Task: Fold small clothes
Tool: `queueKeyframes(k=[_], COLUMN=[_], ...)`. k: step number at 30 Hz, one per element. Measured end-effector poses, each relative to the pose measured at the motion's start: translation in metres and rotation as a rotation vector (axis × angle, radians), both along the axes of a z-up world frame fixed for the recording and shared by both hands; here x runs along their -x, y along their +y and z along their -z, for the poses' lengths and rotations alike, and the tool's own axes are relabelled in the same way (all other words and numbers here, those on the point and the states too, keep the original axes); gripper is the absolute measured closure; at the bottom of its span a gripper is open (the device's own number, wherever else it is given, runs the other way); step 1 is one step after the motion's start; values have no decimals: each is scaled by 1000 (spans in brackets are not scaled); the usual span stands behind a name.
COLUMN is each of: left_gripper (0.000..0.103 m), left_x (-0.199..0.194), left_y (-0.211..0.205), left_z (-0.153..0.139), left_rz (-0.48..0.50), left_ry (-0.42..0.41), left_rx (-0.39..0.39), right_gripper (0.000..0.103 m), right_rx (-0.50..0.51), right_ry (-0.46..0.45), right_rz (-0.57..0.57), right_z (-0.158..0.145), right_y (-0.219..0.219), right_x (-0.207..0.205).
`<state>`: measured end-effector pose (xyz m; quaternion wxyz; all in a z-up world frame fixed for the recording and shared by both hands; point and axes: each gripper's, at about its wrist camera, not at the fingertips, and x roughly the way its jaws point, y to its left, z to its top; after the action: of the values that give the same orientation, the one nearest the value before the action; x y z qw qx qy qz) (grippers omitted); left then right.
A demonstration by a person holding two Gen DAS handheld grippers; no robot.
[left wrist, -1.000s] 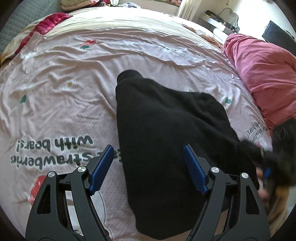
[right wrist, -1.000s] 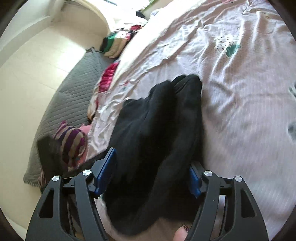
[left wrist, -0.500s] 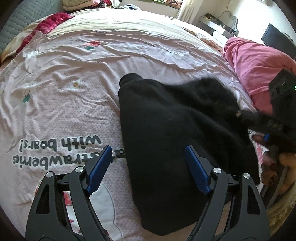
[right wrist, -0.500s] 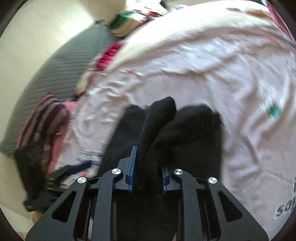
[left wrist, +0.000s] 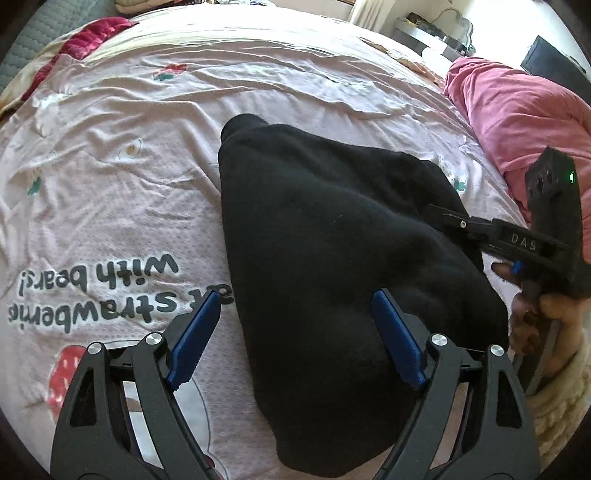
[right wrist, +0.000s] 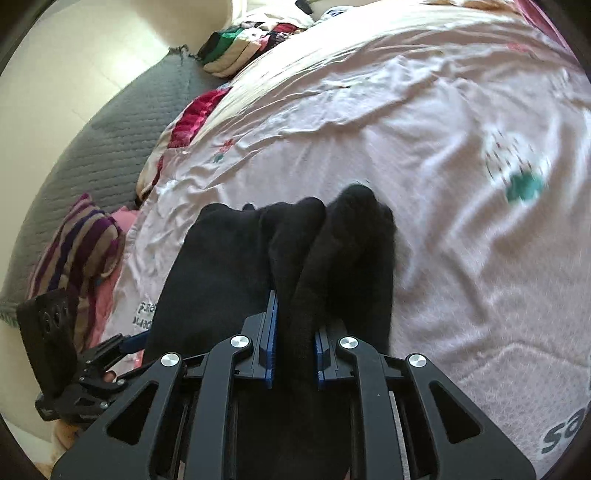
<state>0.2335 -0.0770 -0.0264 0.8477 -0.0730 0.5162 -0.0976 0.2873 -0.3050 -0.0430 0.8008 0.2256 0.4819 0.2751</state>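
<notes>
— Hand-held gripper on the right (right wrist: 293, 354): what is it doing?

— Its blue pads are drawn together on a bunched fold of the black garment (right wrist: 258, 258), which runs out from between the fingers and away across the bed. In the left wrist view the same right hand-held gripper (left wrist: 448, 218) comes in from the right side and bites the garment's right edge.

— And the left hand-held gripper (left wrist: 295, 339)?

— Jaws wide apart, gripping nothing. It hangs over the near end of the black garment (left wrist: 332, 258); the right finger is above the cloth, the left finger above the bedsheet (left wrist: 110, 184) just beside it.

— Where does the garment lie?

— On the pink printed bedsheet, roughly mid-bed, narrow end pointing far, wide end near. Part of the printed lettering (left wrist: 110, 288) on the sheet disappears under its left edge.

— What else is around?

— A rose-pink quilt (left wrist: 517, 118) heaped at the far right, well apart from the garment. A red cloth (left wrist: 92, 35) at the far left edge of the bed. In the right wrist view, a striped cloth (right wrist: 77, 243) near the left edge of the bed, a grey quilted mat (right wrist: 107, 140) beyond it, and a stack of folded clothes (right wrist: 240, 48) at the far side.

— Anything in the way?

— Only the garment's own bulk, humped between the two tools.
</notes>
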Motion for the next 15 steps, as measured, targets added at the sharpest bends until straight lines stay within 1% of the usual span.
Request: queueKeyframes(k=[1,2,4,5,6,8,10,11,13,14,15], left_gripper=[26,26,26,26,26,26,26,26,26,26,26], left_x=[0,1,1,2,3,6,9,12,16,18,19], left_y=[0,0,0,1,2,3,6,7,10,10,11], left_z=[0,0,-2,-3,-4,-4,-5,-5,-5,-5,-4], left_rz=[-2,-3,-3,-1,0,2,0,-1,-6,-8,-8], left_ry=[0,-2,-3,-2,-2,-2,-2,-1,3,6,8], left_rx=[-1,-5,-8,-1,3,10,24,33,50,57,62], right_gripper=[87,81,65,50,46,46,38,33,29,25,25], right_rx=[-21,-37,-64,-79,-90,-102,-118,-128,-149,-156,-156], right_ry=[8,15,15,10,0,-17,-25,-23,-10,1,8], right_rz=[4,-2,-16,-22,-28,-36,-35,-34,-37,-44,-48], right_z=[1,1,-3,-6,-10,-17,-20,-20,-19,-17,-16], right_y=[-2,-4,-8,-12,-13,-16,-19,-21,-21,-21,-19], right_x=[2,4,10,15,20,33,46,51,61,64,66])
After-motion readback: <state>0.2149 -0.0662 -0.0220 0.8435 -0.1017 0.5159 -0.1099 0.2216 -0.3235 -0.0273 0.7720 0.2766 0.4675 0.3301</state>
